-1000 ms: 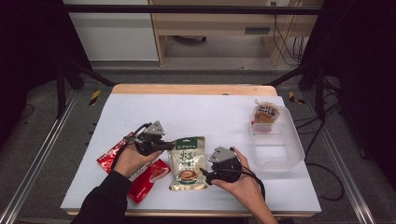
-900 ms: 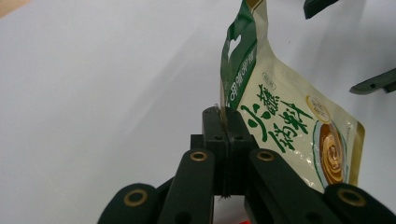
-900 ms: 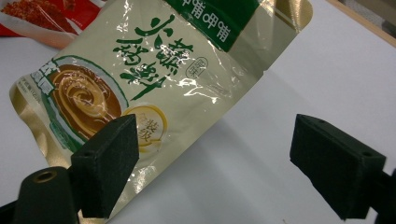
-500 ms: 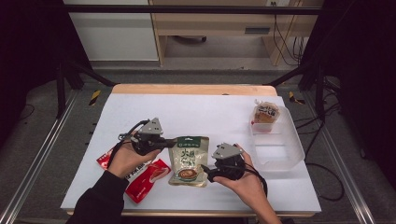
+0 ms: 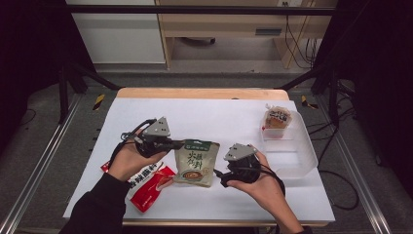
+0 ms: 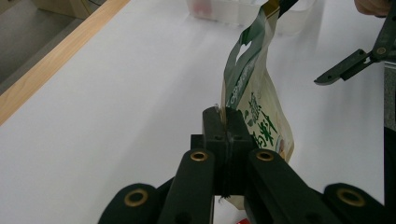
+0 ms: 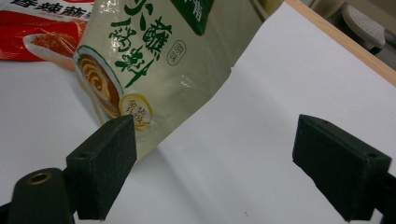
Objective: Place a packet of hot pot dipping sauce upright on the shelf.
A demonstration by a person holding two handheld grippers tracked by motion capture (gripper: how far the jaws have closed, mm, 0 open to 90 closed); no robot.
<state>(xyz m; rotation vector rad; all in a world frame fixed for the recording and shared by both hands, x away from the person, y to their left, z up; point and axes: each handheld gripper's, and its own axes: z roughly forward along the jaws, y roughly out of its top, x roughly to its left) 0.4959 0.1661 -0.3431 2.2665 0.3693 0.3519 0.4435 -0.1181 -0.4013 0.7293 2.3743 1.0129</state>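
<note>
Pinching glossy flat pouch [image 5: 196, 162], left tongs [image 5: 179, 144]

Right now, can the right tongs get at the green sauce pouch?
Probably yes: the right tongs are open, the green sauce pouch lies just ahead with bare table between, and the left tongs pinch its far top edge.

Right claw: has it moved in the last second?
Yes, slightly. In the high view the right claw has shifted right, toward the clear bin, away from the green pouch.
</note>
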